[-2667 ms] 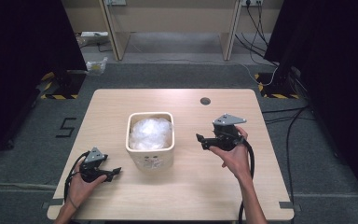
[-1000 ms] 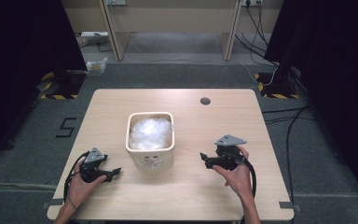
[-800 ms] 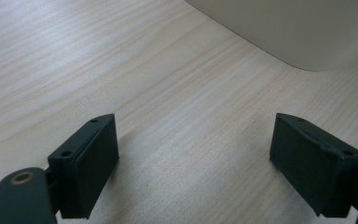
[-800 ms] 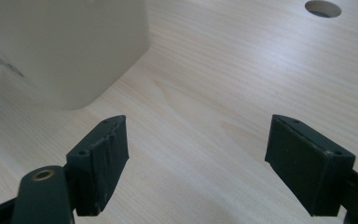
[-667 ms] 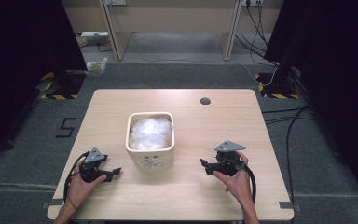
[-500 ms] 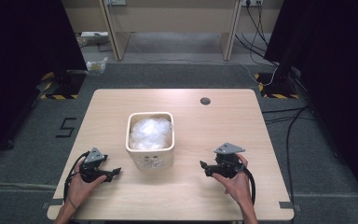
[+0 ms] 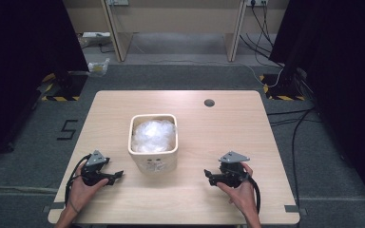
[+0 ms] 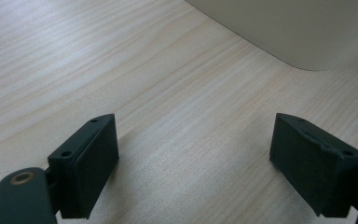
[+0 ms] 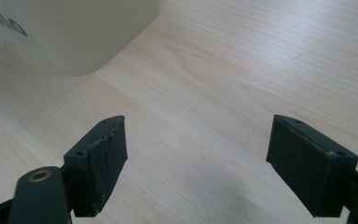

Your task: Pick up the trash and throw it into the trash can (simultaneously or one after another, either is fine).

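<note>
The cream bin (image 7: pixel 153 142) stands in the middle of the wooden table (image 7: pixel 218 128), with crumpled clear plastic (image 7: pixel 153 135) inside it. The left gripper (image 7: pixel 115 175) and the right gripper (image 7: pixel 208 177) rest on the table on either side of the bin, both with jaws wide apart and holding nothing.

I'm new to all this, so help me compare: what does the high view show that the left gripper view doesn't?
High view: the whole table, the white bin with crumpled clear plastic inside, both hands, and the right claw.
Left gripper view: the left claw seen close, jaws wide apart with nothing between them, over wood grain.
Both: the tabletop, the bin's wall and the left claw.
</note>
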The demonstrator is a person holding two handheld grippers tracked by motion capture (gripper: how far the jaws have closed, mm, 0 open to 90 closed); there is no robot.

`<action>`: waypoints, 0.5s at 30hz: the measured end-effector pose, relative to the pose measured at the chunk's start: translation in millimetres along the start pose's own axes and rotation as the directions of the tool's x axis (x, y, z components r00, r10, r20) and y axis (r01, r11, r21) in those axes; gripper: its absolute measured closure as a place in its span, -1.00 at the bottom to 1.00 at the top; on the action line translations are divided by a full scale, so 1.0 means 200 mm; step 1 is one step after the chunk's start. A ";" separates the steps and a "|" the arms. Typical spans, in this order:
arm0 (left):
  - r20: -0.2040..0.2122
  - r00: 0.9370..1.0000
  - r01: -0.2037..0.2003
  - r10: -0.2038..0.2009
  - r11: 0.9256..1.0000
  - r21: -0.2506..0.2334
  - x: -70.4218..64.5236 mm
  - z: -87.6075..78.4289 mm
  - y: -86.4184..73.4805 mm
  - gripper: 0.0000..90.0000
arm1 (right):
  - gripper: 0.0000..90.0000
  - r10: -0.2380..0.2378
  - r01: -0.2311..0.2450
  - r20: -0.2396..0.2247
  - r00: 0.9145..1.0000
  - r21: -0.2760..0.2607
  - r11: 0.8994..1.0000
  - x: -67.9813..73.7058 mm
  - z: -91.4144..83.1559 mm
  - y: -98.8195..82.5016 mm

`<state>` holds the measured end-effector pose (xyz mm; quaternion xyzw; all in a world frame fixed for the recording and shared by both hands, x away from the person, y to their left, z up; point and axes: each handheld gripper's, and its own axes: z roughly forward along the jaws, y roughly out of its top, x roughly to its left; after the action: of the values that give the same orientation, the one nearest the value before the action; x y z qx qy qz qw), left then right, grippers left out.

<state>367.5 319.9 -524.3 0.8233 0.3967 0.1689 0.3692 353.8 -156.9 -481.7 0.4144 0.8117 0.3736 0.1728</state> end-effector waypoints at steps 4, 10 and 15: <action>0.001 1.000 0.000 0.000 1.000 0.001 0.00 0.00 0.00 -0.68 | -0.56 0.003 -0.003 0.012 1.000 0.005 1.000 0.01 0.00 -0.02; 0.000 1.000 0.000 0.000 1.000 0.000 0.00 0.00 0.00 -0.68 | -0.56 0.014 -0.014 0.011 1.000 0.016 1.000 0.01 0.00 -0.06; 0.000 1.000 0.000 0.000 1.000 0.000 0.00 0.00 0.00 -0.68 | -0.57 0.015 -0.016 0.027 1.000 0.034 0.999 0.01 0.00 -0.09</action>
<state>367.3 320.1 -524.3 0.8234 0.3967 0.1688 0.3691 344.3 -162.2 -495.3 0.4285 0.8123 0.3553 0.1738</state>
